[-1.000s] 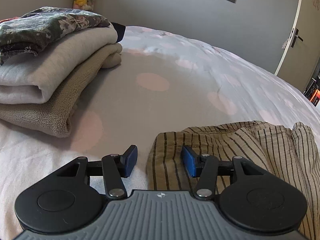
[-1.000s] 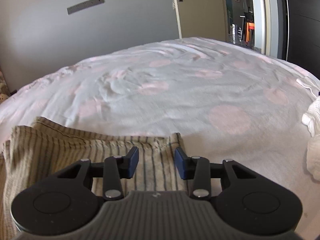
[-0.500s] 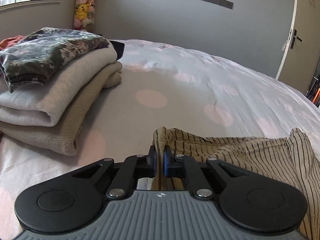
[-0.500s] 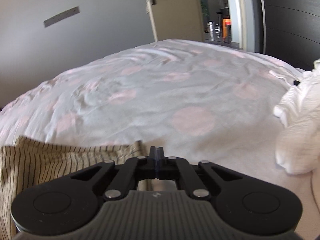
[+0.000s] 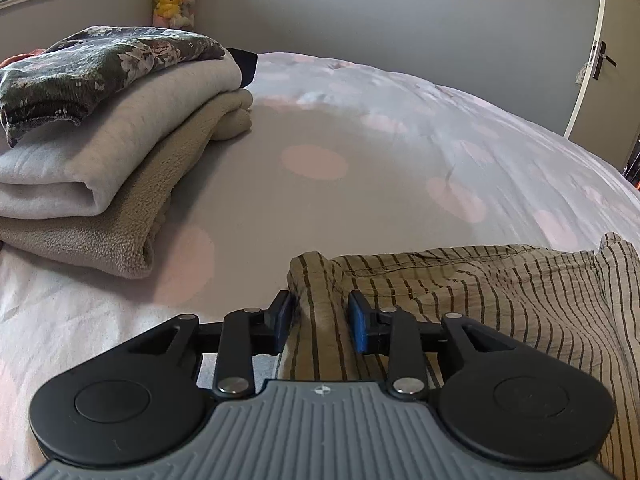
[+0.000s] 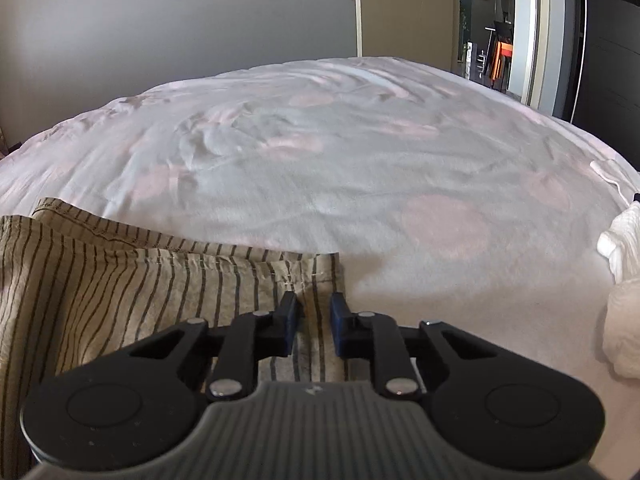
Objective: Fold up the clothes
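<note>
A tan garment with dark stripes [image 5: 500,292] lies flat on the bed, its left corner bunched into a ridge. That ridge runs between the blue pads of my left gripper [image 5: 320,322], whose jaws are opening and stand apart. In the right wrist view the same garment [image 6: 120,280] fills the lower left. Its right hemmed corner lies between the pads of my right gripper [image 6: 314,322], which is also opening, with a narrow gap. Both grippers sit low over the near edge of the cloth.
A stack of folded clothes [image 5: 100,140], with a dark floral piece on top, sits on the bed [image 5: 320,160] at the left. A crumpled white garment [image 6: 624,280] lies at the right edge. A grey wall and a door [image 5: 608,80] stand beyond the bed.
Both grippers closed on the striped garment's near corners half a second ago. Their jaws have since parted, and the cloth lies on the bed between the pads.
</note>
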Action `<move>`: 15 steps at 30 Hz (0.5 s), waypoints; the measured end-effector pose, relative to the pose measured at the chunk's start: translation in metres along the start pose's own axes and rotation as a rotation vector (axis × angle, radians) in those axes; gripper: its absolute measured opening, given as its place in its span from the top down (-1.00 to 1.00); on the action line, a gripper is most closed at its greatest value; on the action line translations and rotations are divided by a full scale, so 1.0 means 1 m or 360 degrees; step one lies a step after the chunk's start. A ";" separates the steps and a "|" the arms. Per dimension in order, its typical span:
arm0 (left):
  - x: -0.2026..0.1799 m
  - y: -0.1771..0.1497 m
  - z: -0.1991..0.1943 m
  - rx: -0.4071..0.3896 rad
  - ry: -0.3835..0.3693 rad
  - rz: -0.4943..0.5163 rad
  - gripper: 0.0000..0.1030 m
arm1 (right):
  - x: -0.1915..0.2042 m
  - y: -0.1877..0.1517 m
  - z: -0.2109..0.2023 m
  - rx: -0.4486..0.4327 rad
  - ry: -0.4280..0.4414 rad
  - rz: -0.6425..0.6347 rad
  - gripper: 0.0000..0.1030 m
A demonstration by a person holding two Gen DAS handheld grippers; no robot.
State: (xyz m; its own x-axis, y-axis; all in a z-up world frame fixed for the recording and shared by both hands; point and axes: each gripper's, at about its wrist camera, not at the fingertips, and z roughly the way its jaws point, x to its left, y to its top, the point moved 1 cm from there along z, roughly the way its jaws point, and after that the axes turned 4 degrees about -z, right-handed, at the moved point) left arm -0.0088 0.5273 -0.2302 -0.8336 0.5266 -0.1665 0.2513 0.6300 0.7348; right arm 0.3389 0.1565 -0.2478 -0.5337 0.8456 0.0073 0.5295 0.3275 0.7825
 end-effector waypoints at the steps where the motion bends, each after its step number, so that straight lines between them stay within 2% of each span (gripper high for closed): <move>1: 0.000 0.000 0.000 -0.0004 -0.0009 -0.0001 0.46 | -0.001 -0.001 -0.001 -0.0014 -0.0007 -0.0001 0.98; 3: 0.002 0.002 0.000 -0.0018 -0.0044 -0.0022 0.72 | -0.005 0.001 -0.005 -0.0049 -0.0015 0.0039 0.99; 5: 0.003 0.004 -0.002 -0.0046 -0.0057 -0.0031 0.90 | -0.009 0.004 -0.011 -0.0081 -0.0050 0.0074 1.00; 11: 0.004 0.012 -0.017 -0.0193 0.0014 -0.0019 0.94 | -0.036 0.008 -0.018 -0.0122 -0.0252 0.0223 1.00; 15: 0.012 0.015 -0.013 -0.0177 0.0060 -0.0053 0.95 | -0.052 0.006 -0.018 -0.0100 -0.0369 0.0285 1.00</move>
State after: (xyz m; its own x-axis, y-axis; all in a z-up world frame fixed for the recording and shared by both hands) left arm -0.0217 0.5357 -0.2126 -0.8590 0.4833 -0.1690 0.1686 0.5788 0.7979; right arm 0.3580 0.1071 -0.2324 -0.2668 0.9637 0.0120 0.5562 0.1438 0.8185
